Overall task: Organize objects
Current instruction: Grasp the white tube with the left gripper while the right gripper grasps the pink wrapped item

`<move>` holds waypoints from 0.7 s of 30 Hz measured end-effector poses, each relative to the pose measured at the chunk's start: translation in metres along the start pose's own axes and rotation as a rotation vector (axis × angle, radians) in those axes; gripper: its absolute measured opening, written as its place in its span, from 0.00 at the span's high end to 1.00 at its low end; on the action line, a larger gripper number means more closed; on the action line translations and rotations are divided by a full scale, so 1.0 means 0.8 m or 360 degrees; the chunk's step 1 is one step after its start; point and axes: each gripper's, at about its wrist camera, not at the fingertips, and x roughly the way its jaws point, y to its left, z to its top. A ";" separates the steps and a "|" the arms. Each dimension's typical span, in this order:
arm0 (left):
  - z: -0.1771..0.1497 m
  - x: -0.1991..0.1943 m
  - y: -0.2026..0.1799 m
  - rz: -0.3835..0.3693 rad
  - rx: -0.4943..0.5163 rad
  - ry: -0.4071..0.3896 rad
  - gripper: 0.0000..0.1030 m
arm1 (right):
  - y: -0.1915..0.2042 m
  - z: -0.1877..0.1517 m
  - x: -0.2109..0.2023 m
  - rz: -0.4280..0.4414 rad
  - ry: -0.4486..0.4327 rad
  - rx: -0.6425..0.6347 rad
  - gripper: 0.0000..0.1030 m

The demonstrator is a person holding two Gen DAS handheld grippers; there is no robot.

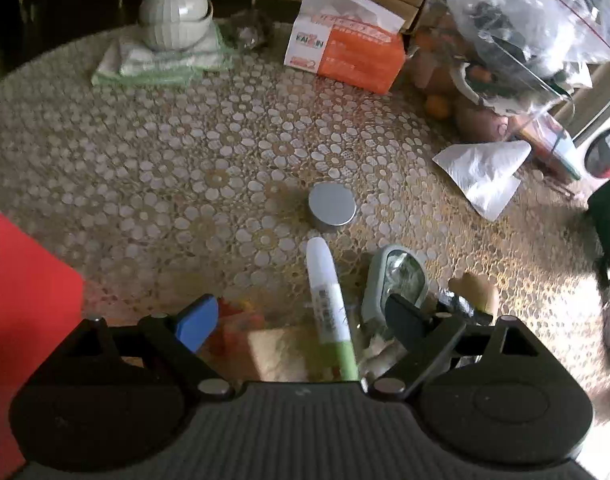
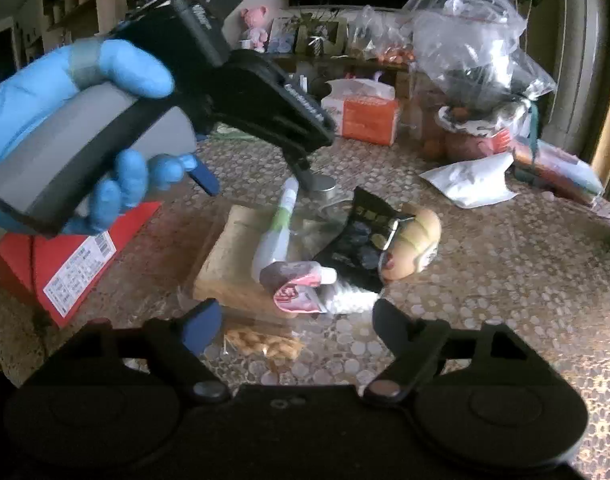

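Right wrist view, nearest first: right gripper (image 2: 295, 326) has its jaws apart, nothing between the pads, hovering just short of a clutter pile on the lace-covered table (image 2: 505, 280). A clear bag of nuts (image 2: 265, 344) lies closest, right under the fingertips; thin film, light, crinkly, likely slippery, best pinched at the bunched top edge. Beyond it a pink squeeze tube (image 2: 301, 286) lies on a flat tan packet (image 2: 229, 264). The tube is soft and will squash, so grip the body near the cap. Black snack pouch (image 2: 361, 240) and a bread-like roll (image 2: 413, 244) sit just right of it; both light, the roll crushable.

Left wrist view: left gripper (image 1: 301, 320) also stands wide with nothing held, pointing steeply down over the white and green tube (image 1: 331, 308), which lies lengthwise between the fingers but untouched. Rigid, smooth, round, may roll; take it across the middle. A grey compact case (image 1: 397, 280) lies just beside it, a small round silver tin (image 1: 332, 208) a little beyond. Red box (image 1: 21, 300) at the left edge; stiff, too wide for one pinch. Tissue pack (image 1: 345, 56) far back.
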 end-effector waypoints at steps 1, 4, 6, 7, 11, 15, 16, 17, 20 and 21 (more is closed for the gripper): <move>0.002 0.003 -0.001 0.0006 -0.0002 -0.0006 0.12 | 0.001 0.000 0.003 0.0002 0.0006 -0.0001 0.25; 0.006 0.011 0.001 -0.0017 -0.0031 -0.0011 0.12 | 0.001 0.002 0.012 0.0006 0.0019 -0.0004 0.29; 0.010 0.012 -0.001 -0.0013 -0.0023 -0.0039 0.12 | 0.002 0.002 0.016 0.0004 0.0014 -0.0013 0.29; 0.011 0.013 -0.003 -0.0017 -0.0012 -0.0042 0.12 | 0.003 0.002 0.017 0.0003 0.0012 -0.0019 0.30; 0.015 0.016 -0.011 -0.0025 0.0027 -0.0057 0.16 | 0.003 0.004 0.025 0.0003 0.0015 -0.0019 0.37; 0.015 0.028 -0.017 -0.0017 0.0061 -0.0034 0.24 | 0.002 0.008 0.029 0.0024 0.0012 0.0002 0.41; 0.015 0.032 -0.017 -0.0006 0.0060 -0.0028 0.27 | 0.001 0.009 0.030 0.0035 0.0013 0.0010 0.44; 0.014 0.035 -0.015 -0.0004 0.0051 -0.0018 0.31 | 0.001 0.010 0.031 0.0044 0.0019 0.0017 0.45; 0.015 0.043 -0.008 -0.0035 0.0000 0.0022 0.48 | -0.001 0.011 0.036 0.0064 0.0036 0.0032 0.49; 0.014 0.044 -0.007 -0.0042 -0.0004 0.0023 0.48 | -0.001 0.011 0.037 0.0070 0.0042 0.0035 0.50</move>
